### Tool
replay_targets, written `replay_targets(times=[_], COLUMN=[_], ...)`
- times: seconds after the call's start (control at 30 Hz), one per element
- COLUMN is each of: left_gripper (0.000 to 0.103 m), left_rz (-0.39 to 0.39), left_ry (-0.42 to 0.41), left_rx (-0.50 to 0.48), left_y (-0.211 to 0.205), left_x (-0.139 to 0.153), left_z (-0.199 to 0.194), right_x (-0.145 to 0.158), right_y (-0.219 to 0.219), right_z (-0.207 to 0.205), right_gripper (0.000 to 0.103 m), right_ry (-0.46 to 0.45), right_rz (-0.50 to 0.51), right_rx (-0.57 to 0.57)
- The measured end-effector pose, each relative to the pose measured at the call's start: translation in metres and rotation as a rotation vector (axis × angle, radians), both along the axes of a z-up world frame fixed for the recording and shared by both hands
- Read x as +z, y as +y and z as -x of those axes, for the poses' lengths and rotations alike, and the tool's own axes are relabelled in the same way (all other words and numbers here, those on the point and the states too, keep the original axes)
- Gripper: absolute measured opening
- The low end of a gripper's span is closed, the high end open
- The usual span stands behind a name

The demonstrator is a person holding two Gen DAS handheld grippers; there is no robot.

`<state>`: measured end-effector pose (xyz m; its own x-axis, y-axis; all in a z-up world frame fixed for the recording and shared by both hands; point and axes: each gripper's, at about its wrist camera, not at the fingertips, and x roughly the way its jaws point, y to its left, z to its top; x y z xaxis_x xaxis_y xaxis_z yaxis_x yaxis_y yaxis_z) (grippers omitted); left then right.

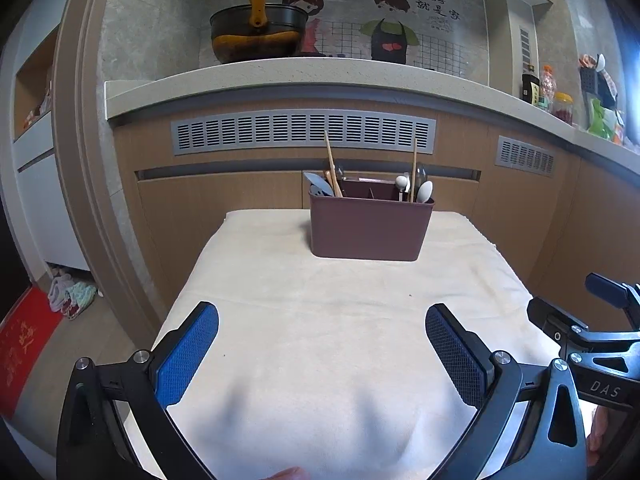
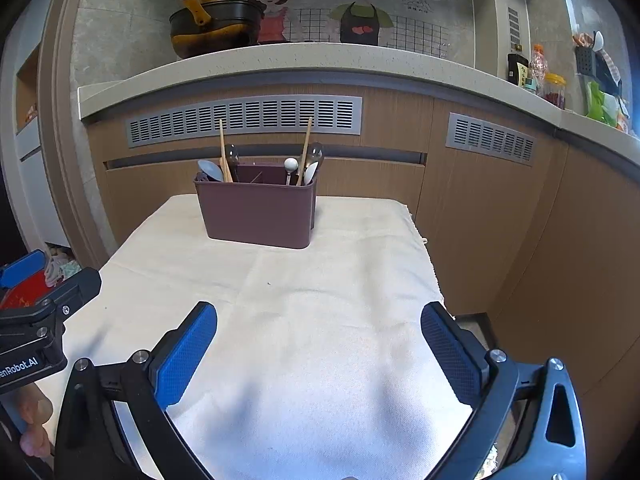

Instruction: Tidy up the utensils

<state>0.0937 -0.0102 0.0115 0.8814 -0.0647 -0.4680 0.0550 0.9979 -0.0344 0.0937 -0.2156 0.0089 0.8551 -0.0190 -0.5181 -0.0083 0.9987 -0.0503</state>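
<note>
A maroon utensil holder (image 1: 370, 228) stands at the far end of a table covered with a cream cloth (image 1: 320, 340); it also shows in the right wrist view (image 2: 258, 214). Chopsticks (image 1: 332, 168), spoons (image 1: 425, 191) and other utensils stand in its left and right compartments. My left gripper (image 1: 322, 344) is open and empty, low over the near part of the cloth. My right gripper (image 2: 319, 342) is open and empty, beside the left one. Each gripper shows at the edge of the other's view: the right one (image 1: 592, 328) and the left one (image 2: 36, 312).
Wooden cabinets with grey vents (image 1: 304, 130) stand behind the table under a stone counter (image 1: 280, 74). A black and yellow pot (image 1: 258, 32) sits on the counter. Bottles and jars (image 1: 548, 92) stand at the right. Red mat and slippers (image 1: 68, 294) lie on the floor at left.
</note>
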Motion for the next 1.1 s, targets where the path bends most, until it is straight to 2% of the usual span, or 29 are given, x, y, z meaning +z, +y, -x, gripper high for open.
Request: replay_targets(times=[0.37,1.1], left_gripper=[0.103,0.103], left_rz=[-0.003,-0.017], left_ry=[0.009,0.015], left_rx=[-0.026,-0.016], left_y=[-0.0032,-0.0056], left_x=[0.0,-0.0012], left_z=[0.0002,-0.0008], right_x=[0.0013,0.0028], right_y=[-0.0015,-0.0044], right_z=[0.0012,0.0019], right_gripper=[0.102,0.102], right_ry=[-0.01,-0.009], right_rz=[0.007,-0.004], right_rx=[-0.005,-0.006])
